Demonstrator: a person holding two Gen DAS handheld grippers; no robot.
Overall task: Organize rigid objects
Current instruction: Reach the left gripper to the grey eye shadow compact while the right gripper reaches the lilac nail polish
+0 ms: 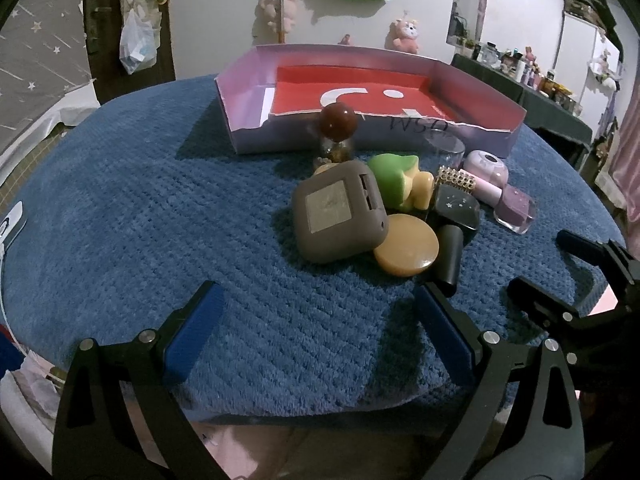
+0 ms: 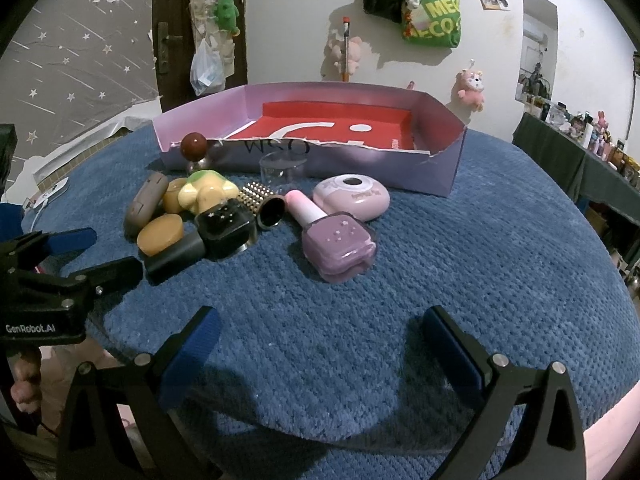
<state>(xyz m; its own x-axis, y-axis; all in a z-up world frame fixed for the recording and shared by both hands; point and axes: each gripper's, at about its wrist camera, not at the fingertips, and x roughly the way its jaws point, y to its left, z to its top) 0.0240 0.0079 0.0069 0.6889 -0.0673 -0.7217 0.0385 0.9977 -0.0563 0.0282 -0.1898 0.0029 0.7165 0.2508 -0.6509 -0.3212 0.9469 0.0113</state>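
Blue-covered table (image 2: 440,280), lavender box (image 2: 400,168), trinket cluster (image 2: 224,216)

You have bare blue surface (image 2: 460,248) directly ahead of both grippers, so either can slide forward without meeting anything until the cluster. That cluster blocks the middle: the grey case (image 1: 340,210), the tan disc (image 1: 406,245) and the black bottle (image 1: 454,224) crowd together, touching, with no gap between them wide enough to enter. The purple bottle (image 2: 338,246) lies more exposed, with free surface on its right and near sides. Behind the pile, the box (image 2: 440,172) stands with its torn front wall as a low barrier; the clear cup (image 2: 282,168) and the ball-topped jar (image 2: 195,150) stand right against it.
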